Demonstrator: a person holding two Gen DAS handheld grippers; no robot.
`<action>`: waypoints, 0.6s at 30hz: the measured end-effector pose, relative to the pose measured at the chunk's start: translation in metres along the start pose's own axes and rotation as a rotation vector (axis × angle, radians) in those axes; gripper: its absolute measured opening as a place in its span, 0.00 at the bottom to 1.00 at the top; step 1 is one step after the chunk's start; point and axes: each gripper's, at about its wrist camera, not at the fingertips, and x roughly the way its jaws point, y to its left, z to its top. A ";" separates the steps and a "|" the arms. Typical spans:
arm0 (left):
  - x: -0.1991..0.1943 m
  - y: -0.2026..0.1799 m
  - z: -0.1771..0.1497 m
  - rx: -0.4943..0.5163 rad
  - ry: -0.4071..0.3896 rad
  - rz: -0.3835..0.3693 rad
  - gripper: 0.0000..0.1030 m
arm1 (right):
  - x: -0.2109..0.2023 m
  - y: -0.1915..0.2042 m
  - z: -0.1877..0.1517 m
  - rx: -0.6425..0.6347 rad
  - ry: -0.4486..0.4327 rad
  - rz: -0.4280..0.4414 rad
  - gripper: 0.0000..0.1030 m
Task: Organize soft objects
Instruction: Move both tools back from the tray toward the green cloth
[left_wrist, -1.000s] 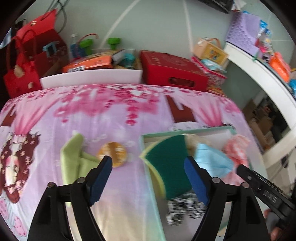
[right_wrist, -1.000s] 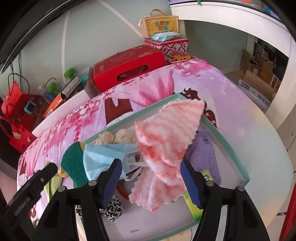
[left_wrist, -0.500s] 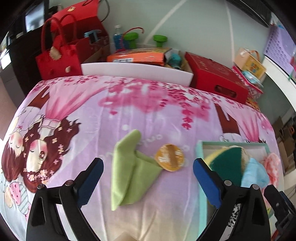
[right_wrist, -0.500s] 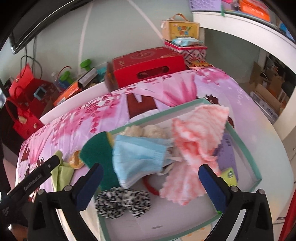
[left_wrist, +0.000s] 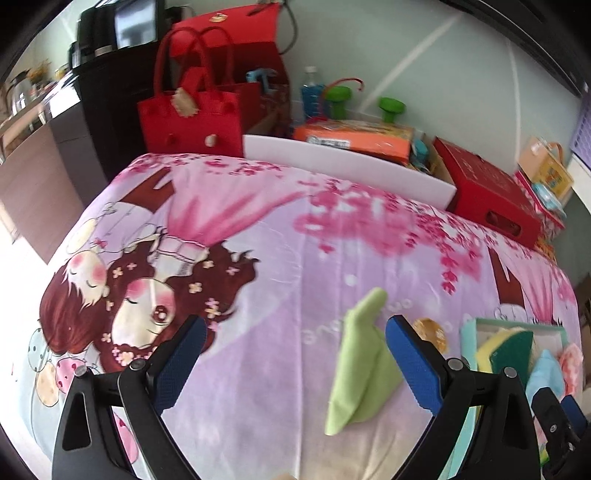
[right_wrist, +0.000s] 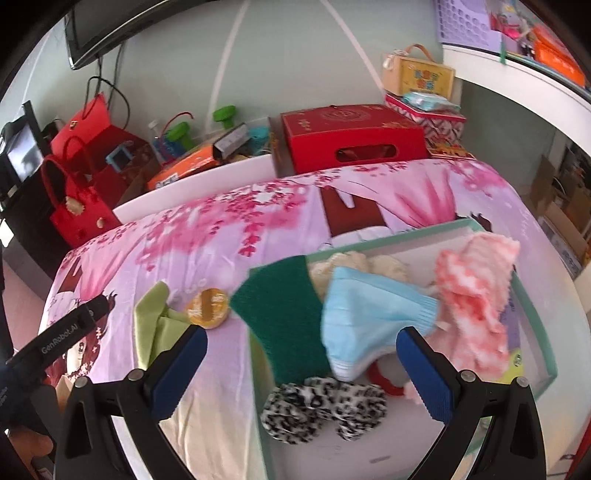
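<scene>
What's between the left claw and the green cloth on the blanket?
Nothing visible. The green cloth lies flat on the blanket, just inside the open left claw beside its right-hand finger; the orange round item sits past it.

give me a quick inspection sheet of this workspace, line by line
surface: pink and purple cartoon blanket, soft and lightly creased
job's things: green-rimmed box holds a green scouring pad, blue face mask, pink fluffy cloth, leopard scrunchie; the pad and cloth stick up over the rim. Light green cloth and round orange sponge lie on the blanket outside the box
clutter: nothing seen on the blanket
grippers: left gripper open, empty; right gripper open, empty, over the box's near end
cables: black cords hang on the far wall
surroundings: red bags, red carton, orange package, white shelf
</scene>
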 end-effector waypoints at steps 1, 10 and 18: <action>-0.001 0.005 0.001 -0.014 -0.007 0.003 0.95 | 0.001 0.003 0.000 -0.002 -0.002 0.010 1.00; 0.000 0.026 0.002 -0.043 -0.011 -0.002 0.95 | 0.015 0.042 0.002 -0.043 -0.014 0.065 1.00; 0.007 0.042 0.002 -0.074 0.009 -0.011 0.95 | 0.027 0.066 0.007 -0.069 -0.007 0.082 1.00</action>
